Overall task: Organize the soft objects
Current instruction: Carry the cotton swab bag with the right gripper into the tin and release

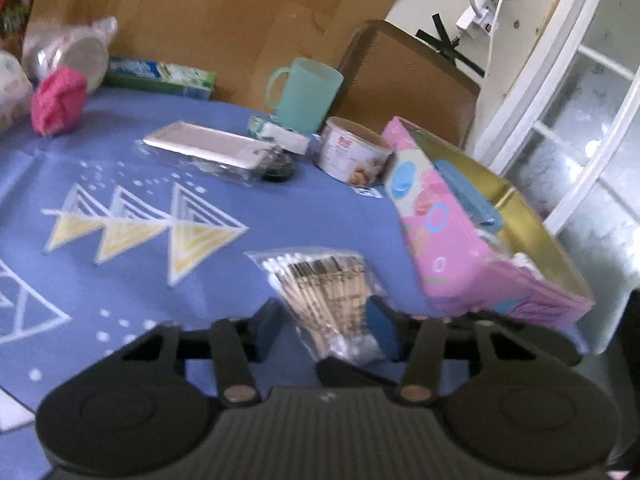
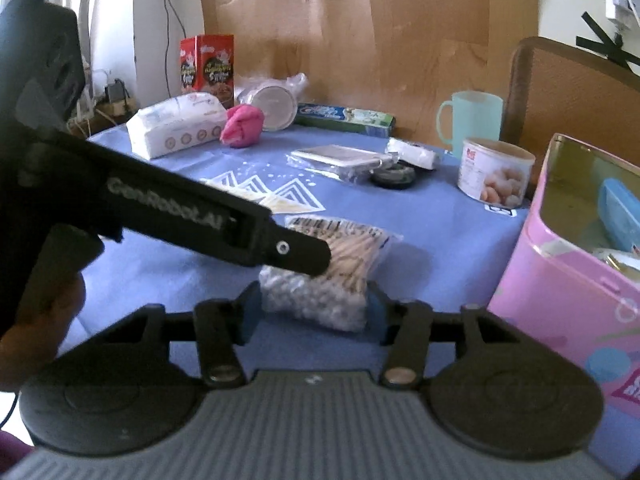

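Note:
A clear bag of cotton swabs [image 1: 324,292] lies on the blue patterned tablecloth [image 1: 132,152]. My left gripper [image 1: 328,326] is shut on the bag's near end, its blue pads pressing both sides. In the right wrist view the same bag [image 2: 340,264] sits between my right gripper's [image 2: 314,314] pads, which touch its cotton-tip end on both sides. The left gripper comes in from the left, held by a hand, with one of its fingers [image 2: 304,254] over the bag. A pink cloth bundle [image 2: 242,126] and a white tissue pack [image 2: 176,128] rest at the far side.
An open pink box [image 2: 560,280] with a gold inside stands at the right edge. A printed tin [image 2: 496,176], a mint cup [image 2: 472,120], a toothpaste box [image 2: 344,118], a flat wrapped packet [image 2: 340,158] and a red carton [image 2: 208,64] crowd the back. Cardboard lines the wall.

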